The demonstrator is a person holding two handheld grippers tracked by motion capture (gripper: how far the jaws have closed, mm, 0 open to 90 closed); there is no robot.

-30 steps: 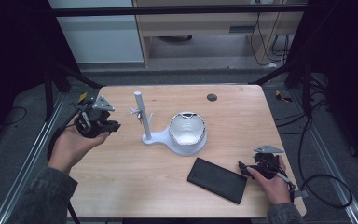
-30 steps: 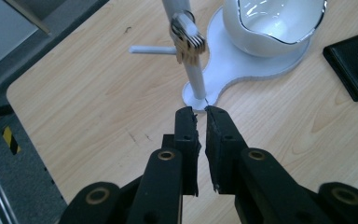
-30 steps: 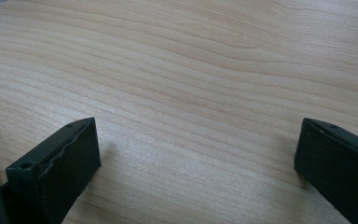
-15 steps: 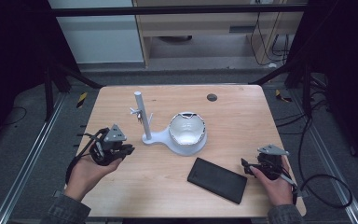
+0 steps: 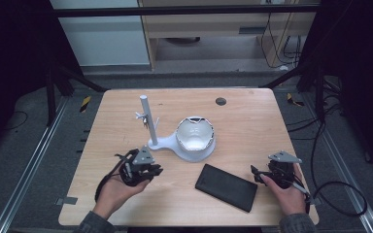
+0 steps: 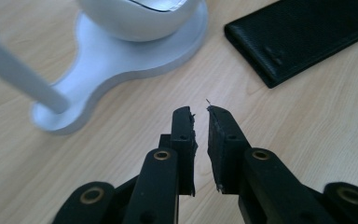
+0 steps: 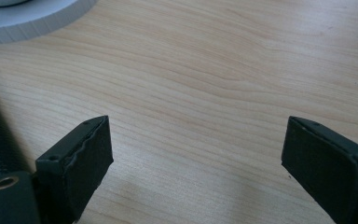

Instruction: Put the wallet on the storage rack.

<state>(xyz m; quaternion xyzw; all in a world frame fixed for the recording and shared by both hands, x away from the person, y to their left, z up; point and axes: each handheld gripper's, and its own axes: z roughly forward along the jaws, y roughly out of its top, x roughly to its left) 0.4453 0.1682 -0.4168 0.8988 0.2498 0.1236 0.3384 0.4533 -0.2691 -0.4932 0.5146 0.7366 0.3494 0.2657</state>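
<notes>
My right gripper (image 5: 259,175), jaws wide apart and empty, sits just beside the black case (image 5: 227,187) lying slantwise near the table's (image 5: 252,111) front edge; my left gripper (image 5: 154,171), nearly closed, is farther off.

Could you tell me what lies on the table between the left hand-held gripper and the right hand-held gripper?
In the high view, a black wallet lies flat on the wooden table between the left hand-held gripper and the right hand-held gripper, nearer the right one.
</notes>
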